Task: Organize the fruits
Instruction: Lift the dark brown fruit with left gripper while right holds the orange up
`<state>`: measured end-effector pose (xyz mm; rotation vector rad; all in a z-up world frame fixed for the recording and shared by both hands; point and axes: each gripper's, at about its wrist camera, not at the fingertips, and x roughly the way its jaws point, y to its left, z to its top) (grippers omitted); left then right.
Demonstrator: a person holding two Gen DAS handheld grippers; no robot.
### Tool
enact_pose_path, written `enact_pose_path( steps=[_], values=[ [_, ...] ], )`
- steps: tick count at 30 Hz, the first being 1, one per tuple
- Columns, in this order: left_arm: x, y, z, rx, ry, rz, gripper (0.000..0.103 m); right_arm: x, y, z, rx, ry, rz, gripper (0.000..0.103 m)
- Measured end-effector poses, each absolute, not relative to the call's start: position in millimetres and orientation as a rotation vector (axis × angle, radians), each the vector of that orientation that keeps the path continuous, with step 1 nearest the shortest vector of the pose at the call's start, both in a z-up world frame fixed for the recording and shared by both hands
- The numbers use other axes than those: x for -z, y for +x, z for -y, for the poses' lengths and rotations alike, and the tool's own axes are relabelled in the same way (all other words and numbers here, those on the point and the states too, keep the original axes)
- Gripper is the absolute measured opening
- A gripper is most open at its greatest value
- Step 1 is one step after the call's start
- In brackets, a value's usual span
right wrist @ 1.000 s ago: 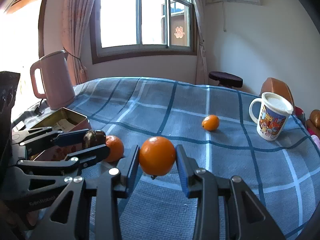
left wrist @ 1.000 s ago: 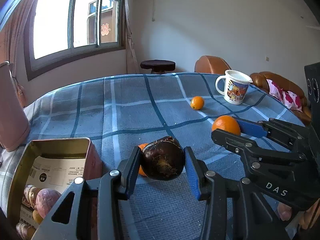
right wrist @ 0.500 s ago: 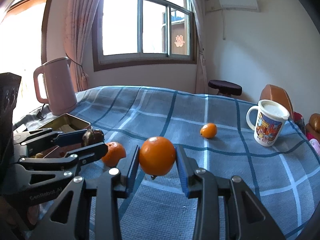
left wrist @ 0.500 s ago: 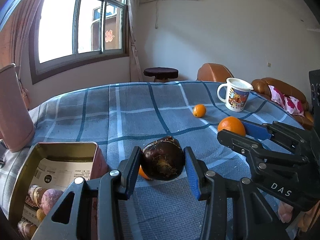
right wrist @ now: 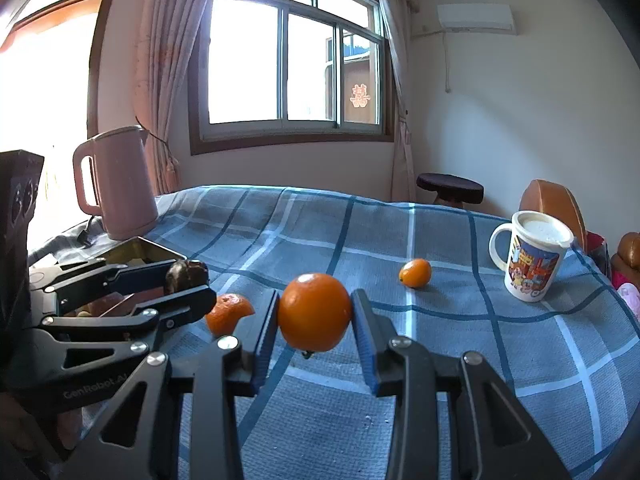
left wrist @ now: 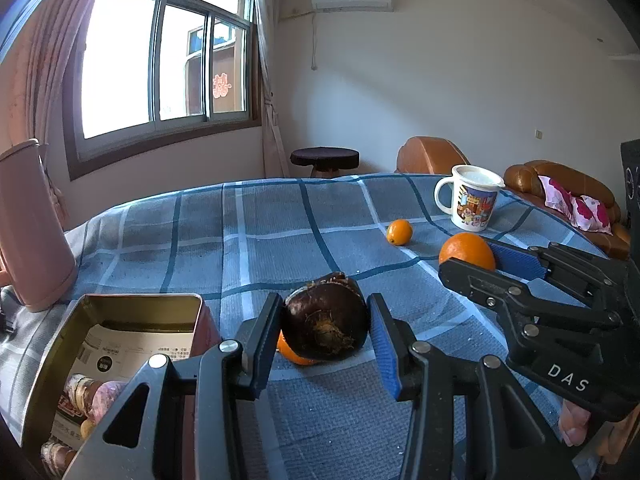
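Observation:
My left gripper (left wrist: 326, 320) is shut on a dark purple-brown round fruit (left wrist: 325, 325), held just above the blue checked cloth. Behind it an orange (left wrist: 292, 354) lies on the cloth, mostly hidden. My right gripper (right wrist: 315, 314) is shut on a large orange (right wrist: 315, 311), also lifted off the cloth; the same orange (left wrist: 466, 250) shows at the right of the left wrist view. A partly hidden orange (right wrist: 227, 314) sits left of it, and a small orange (right wrist: 416, 273) lies farther back. An open gold tin (left wrist: 120, 312) holding several fruits stands at the near left.
A white cartoon mug (right wrist: 532, 256) stands at the right on the cloth. A pink kettle (right wrist: 116, 184) stands at the far left behind the tin. Beyond the table are a dark stool (right wrist: 450, 188), brown sofa seats and a window.
Both cameras have tilted upward, so the table and fruits sit lower in each view. Both grips are unchanged.

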<state>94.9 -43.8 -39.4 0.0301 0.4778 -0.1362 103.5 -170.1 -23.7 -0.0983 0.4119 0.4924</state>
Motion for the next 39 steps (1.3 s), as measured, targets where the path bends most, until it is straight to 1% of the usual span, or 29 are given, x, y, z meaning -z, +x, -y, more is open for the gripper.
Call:
enact_pose_path(
  steps=[39],
  values=[
    [30.9, 71.8, 44.5, 0.096, 0.052, -0.343, 0.045, 14.6, 78.2, 180.2, -0.496, -0.068, -0.282, 0.039]
  ],
)
